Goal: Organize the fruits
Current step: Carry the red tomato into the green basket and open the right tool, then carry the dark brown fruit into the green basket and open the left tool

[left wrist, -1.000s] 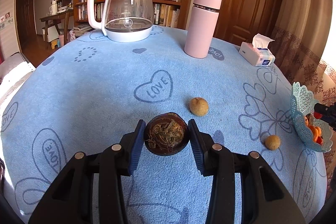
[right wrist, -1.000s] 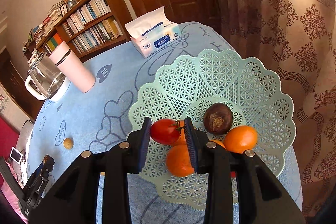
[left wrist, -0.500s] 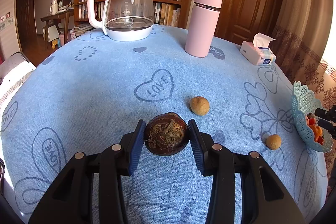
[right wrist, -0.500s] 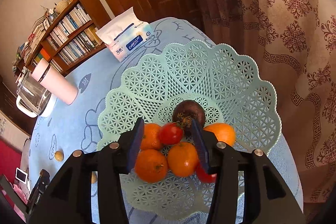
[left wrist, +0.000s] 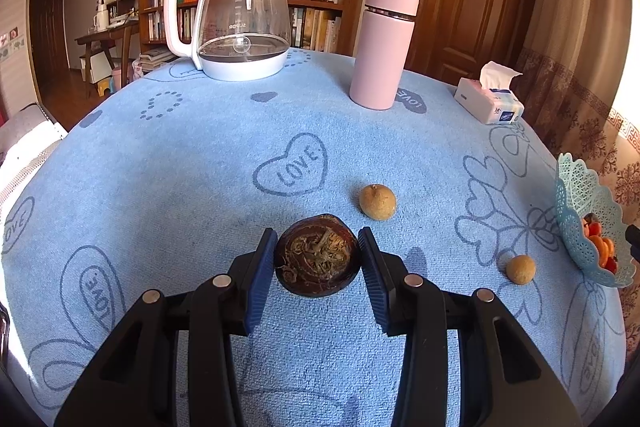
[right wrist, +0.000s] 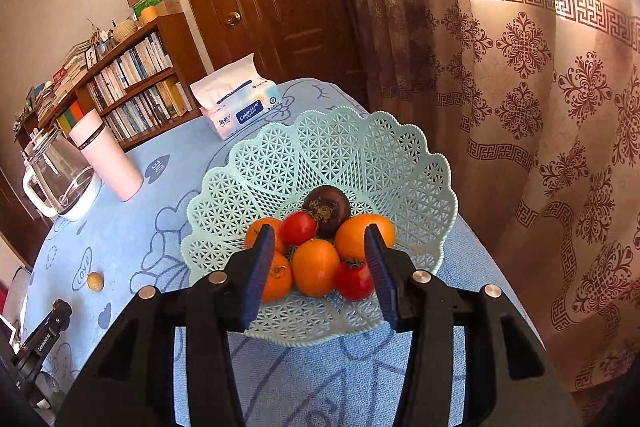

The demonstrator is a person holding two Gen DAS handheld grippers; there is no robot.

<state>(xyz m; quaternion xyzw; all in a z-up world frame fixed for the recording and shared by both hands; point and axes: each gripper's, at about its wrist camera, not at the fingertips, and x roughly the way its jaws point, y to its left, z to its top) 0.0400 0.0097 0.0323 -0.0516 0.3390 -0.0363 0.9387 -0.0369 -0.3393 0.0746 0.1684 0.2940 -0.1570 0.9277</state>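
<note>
My left gripper (left wrist: 318, 239) is shut on a dark brown round fruit (left wrist: 318, 261) with a fibrous top, held just above the blue tablecloth. Two small tan fruits (left wrist: 378, 202) (left wrist: 520, 269) lie on the cloth to its right. A mint lattice basket (right wrist: 320, 147) stands at the table's right edge. It holds oranges (right wrist: 316, 267), two red tomatoes (right wrist: 298, 227) (right wrist: 354, 279) and a dark fruit (right wrist: 328, 205). My right gripper (right wrist: 318, 233) hovers open over the basket's near side, with nothing pressed between its pads.
A glass kettle (left wrist: 244, 23), a pink flask (left wrist: 384, 47) and a tissue pack (left wrist: 490, 103) stand along the far side of the table. A patterned curtain (right wrist: 540, 107) hangs close behind the basket. The basket (left wrist: 576, 195) sits right at the cloth's edge.
My right gripper has opened and let go of a red tomato, which now rests among the fruit in the basket; the gripper has drawn back. The left gripper has not moved.
</note>
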